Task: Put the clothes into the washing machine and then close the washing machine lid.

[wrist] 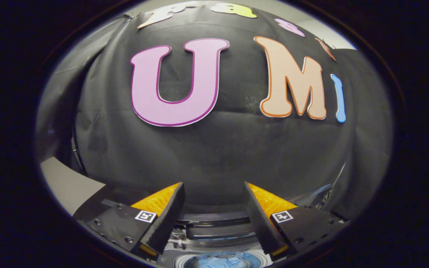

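Spread wide and holding nothing, the gripper [213, 203] has its two fingers apart with only open space between them, pointed level at the booth's black cloth wall [214, 156]. Below and between the fingers sits the top-loading washing machine [214, 232], its round drum opening seen from above. Pale blue clothes [223, 260] lie inside that drum, so the loading step looks done, though I cannot tell whether any garment remains outside. A dark curved band just beyond the opening may be the lid [214, 217] or its hinge edge; it is too cramped to be sure. The opening appears uncovered, so closing the lid is likely what is left. A grey surface [63, 182] lies off beside the left finger.
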Demonstrator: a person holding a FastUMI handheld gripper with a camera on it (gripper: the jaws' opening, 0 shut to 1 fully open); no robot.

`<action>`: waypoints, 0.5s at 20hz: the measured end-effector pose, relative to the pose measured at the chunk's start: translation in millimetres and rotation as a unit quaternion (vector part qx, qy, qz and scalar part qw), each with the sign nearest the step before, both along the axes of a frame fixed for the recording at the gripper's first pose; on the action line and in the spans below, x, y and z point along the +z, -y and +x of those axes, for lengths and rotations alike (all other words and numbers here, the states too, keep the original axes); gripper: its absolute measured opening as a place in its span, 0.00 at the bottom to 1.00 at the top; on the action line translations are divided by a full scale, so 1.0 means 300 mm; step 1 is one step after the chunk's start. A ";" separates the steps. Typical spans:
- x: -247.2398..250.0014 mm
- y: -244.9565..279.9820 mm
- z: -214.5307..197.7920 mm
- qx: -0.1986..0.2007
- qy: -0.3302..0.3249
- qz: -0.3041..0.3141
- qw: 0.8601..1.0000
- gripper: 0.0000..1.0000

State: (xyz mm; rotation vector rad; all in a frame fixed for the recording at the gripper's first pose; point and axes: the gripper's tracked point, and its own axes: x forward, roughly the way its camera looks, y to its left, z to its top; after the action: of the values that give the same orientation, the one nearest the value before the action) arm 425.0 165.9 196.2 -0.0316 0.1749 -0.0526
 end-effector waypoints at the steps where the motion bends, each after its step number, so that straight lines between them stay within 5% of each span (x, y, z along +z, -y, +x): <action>1: -0.001 0.001 -0.014 0.000 -0.003 -0.001 1.000 0.97; 10: -0.032 0.010 -0.156 0.001 -0.019 -0.008 1.000 0.96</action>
State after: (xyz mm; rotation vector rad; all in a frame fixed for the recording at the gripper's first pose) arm 378.1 162.9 186.5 -0.0489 0.2131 -0.0506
